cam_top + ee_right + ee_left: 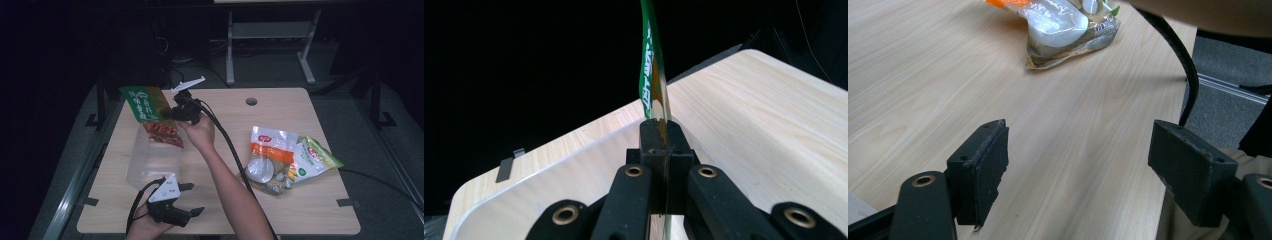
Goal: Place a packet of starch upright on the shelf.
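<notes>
Green snack packet [150,112] hung above clear plastic bin [150,160] at table's [300,210] far-left side, pinched edge-on in right gripper [170,114], jaws clamped tight. Left gripper [192,199] rested near front edge, jaws spread wide, holding nothing. Two more packets [285,160] lay well right.
</notes>
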Motion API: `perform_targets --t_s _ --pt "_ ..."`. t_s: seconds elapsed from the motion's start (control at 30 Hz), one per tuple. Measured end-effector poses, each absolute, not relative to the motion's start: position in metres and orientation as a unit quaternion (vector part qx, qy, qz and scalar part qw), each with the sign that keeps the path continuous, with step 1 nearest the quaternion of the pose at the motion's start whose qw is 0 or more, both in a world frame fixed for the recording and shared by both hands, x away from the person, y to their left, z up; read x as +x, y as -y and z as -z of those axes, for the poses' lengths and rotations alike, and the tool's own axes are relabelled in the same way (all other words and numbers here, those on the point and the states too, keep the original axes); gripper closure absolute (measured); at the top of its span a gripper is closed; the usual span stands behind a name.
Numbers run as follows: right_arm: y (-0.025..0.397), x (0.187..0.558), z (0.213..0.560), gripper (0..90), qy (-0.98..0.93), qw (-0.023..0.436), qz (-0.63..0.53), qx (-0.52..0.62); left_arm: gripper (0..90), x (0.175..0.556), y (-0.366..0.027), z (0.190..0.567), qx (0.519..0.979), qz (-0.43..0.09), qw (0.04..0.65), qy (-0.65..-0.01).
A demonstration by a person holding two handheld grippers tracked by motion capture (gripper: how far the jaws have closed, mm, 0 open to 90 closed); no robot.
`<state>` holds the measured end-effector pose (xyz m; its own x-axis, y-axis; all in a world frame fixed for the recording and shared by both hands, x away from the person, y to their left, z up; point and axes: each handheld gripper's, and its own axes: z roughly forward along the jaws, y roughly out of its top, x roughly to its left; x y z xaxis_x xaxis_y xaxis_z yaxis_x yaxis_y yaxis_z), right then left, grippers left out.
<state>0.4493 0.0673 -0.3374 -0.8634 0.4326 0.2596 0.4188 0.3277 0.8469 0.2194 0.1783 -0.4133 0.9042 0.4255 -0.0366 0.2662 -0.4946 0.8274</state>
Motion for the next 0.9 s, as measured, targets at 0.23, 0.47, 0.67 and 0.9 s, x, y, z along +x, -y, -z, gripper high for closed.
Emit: perform_targets --t_s 0.23,0.47,0.67,0.9 --pt "-0.063 0.453 0.349 90.0 -0.81 0.009 -0.516 0.279 23.9 0.219 -0.178 0.413 0.861 -0.087 0.46 -0.201" --pt "-0.058 0.455 0.361 89.9 -0.812 0.007 -0.511 0.282 24.0 0.221 -0.179 0.414 0.862 -0.09 0.456 -0.204" --pt "-0.049 0.458 0.371 89.7 -0.815 0.011 -0.502 0.29 24.1 0.222 -0.179 0.415 0.859 -0.088 0.458 -0.21" --pt "-0.044 0.458 0.368 78.6 -0.821 0.017 -0.491 0.291 24.1 0.222 -0.178 0.415 0.86 -0.089 0.457 -0.21"
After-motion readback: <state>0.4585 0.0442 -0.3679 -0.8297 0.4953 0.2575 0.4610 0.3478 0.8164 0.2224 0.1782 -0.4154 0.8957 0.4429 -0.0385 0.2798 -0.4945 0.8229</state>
